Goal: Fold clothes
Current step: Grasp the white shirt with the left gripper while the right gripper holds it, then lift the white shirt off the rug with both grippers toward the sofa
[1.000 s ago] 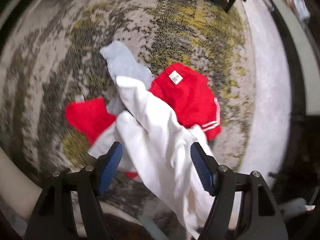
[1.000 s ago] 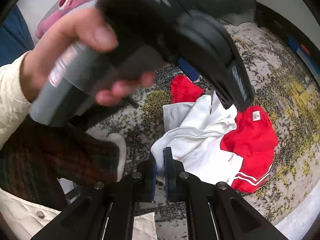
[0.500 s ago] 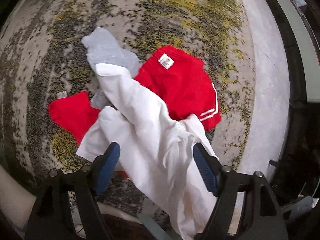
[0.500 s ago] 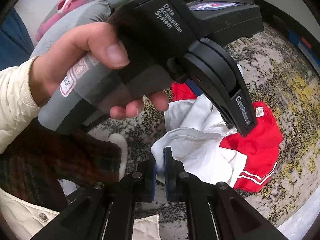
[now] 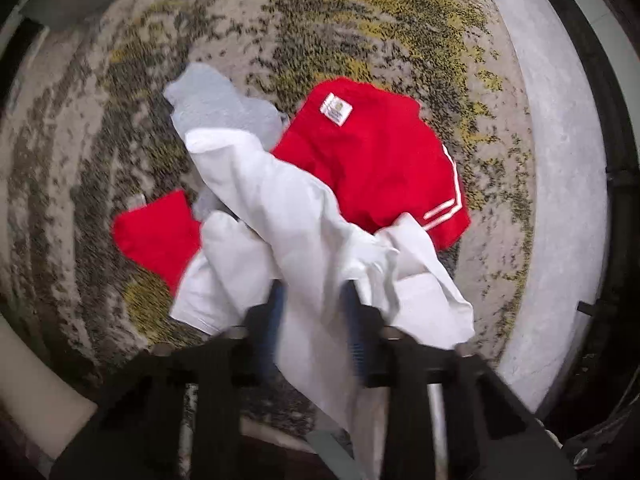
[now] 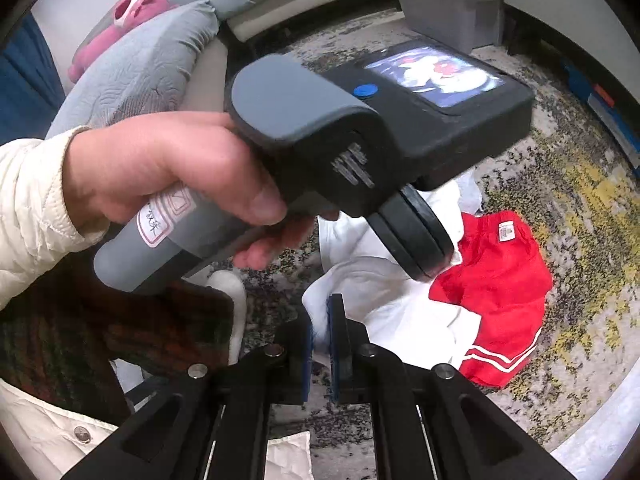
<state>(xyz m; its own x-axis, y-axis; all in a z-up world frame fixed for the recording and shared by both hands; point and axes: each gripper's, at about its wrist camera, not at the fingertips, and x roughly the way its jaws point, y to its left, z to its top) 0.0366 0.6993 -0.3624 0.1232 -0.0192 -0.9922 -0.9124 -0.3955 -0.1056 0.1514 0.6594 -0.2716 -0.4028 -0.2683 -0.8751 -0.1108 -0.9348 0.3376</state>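
Both jaws now pinch the white garment (image 5: 296, 216): the left gripper (image 5: 314, 312) has just closed, right gripper (image 6: 320, 320) unchanged.

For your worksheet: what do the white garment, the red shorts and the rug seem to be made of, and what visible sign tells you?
White garment: thin woven cloth, probably cotton; matte, with soft creases.
Red shorts: smooth knit, possibly polyester; even colour, white side stripes, sewn label.
Rug: short-pile textile, speckled grey and yellow, with a plain pale border.
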